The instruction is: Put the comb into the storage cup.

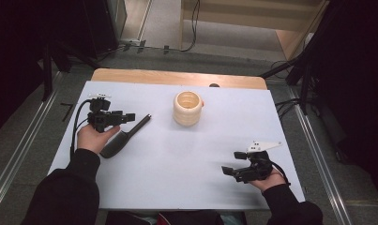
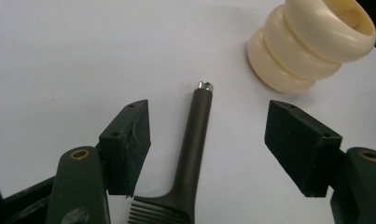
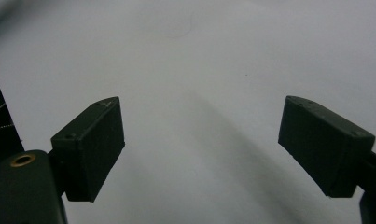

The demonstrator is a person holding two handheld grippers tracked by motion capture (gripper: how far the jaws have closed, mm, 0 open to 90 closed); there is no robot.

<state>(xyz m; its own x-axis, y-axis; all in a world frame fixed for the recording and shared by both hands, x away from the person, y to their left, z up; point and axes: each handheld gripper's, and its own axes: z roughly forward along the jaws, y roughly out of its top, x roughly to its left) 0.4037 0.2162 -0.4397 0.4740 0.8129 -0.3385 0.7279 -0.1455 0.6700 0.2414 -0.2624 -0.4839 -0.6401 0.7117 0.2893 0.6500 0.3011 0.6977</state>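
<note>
- left gripper [image 2: 209,149]: jaws apart, straddling the dark brush [image 2: 192,154] handle; a skewed closure could flick it toward the cream ridged cup [image 2: 307,46] at 1 o'clock.
- right gripper [image 3: 199,149]: jaws apart over bare table [image 3: 199,56] (idle, low risk).

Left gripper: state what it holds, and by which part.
Nothing. The left gripper is open, its jaws either side of the comb's handle, not touching it.

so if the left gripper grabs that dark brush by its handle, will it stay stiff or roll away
The brush looks like one moulded piece with a straight handle, so it probably stays stiff. Its wide toothed head lies flat on the table, so rolling seems unlikely. The handle looks smooth and tapered, so it might slip a little between the left gripper fingers.
</note>
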